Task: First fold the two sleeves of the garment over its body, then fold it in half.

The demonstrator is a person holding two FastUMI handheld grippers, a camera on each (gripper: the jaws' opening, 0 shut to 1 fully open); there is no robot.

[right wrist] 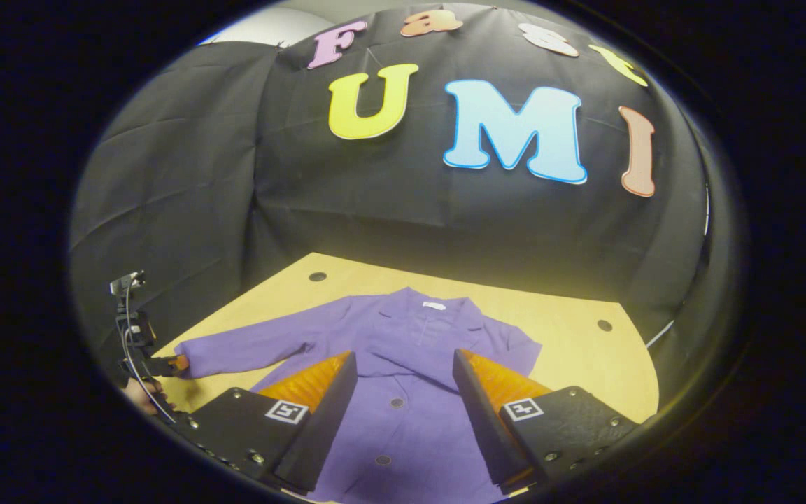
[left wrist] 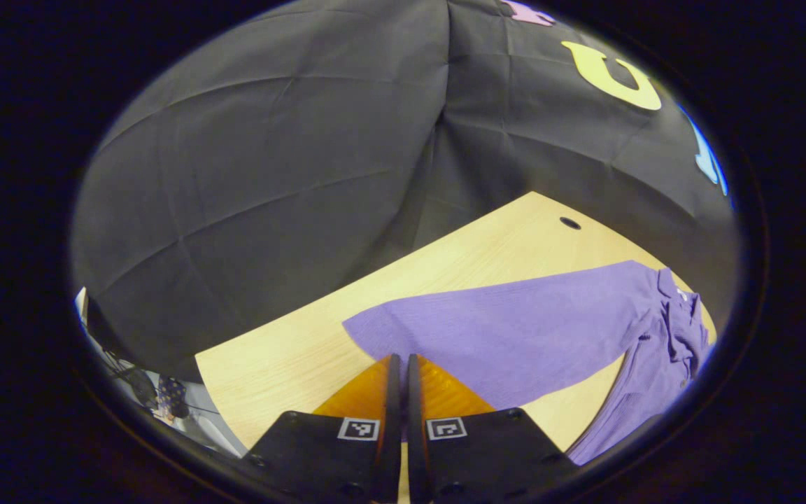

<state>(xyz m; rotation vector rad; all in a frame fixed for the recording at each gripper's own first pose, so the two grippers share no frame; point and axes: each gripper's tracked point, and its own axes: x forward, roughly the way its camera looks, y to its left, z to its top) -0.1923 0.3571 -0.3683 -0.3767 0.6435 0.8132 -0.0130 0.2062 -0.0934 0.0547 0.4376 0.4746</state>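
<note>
The purple garment lies flat and face up on the wooden surface, collar toward the booth's back wall and hem toward you, so its long axis runs away from your right tongs. Its left sleeve stretches straight out sideways to the surface's left edge, and that cuff is what the coming fold turns on: your left tongs sit right at the cuff, far nearer than the right. In the left gripper view your left tongs are pressed together at the sleeve's end; whether cloth is pinched between them I cannot tell. Your right tongs stand wide over the body, holding nothing. The other sleeve already looks tucked inward. A small white neck label shows, too small to read.
</note>
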